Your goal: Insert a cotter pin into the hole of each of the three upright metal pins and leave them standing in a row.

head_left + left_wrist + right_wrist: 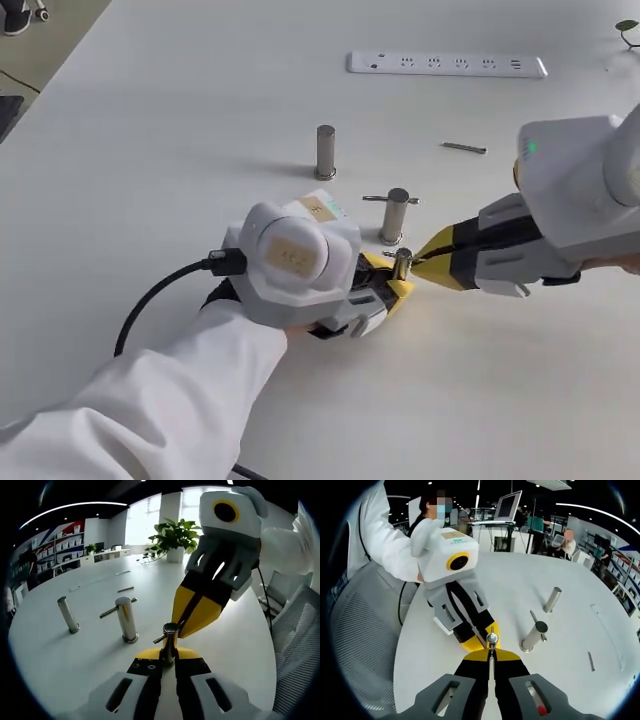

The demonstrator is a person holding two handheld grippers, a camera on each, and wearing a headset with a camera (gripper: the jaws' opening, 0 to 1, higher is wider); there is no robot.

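My left gripper [169, 656] is shut on the base of an upright metal pin [169, 639] standing on the white table. A cotter pin [159, 639] pokes out of the hole near its top. My right gripper [491, 653] is shut on that cotter pin's other end, right against the metal pin [492, 638]. In the head view the two grippers meet tip to tip, left gripper [394, 283] and right gripper [420, 257], at this pin [402, 263]. Behind it a second metal pin [396, 215] carries a cotter pin [378, 198]. Farther back stands a bare third pin [325, 152].
A loose cotter pin [464, 148] lies on the table to the back right. A white power strip [447, 65] lies along the far side. A black cable [160, 295] trails from the left gripper toward the near edge.
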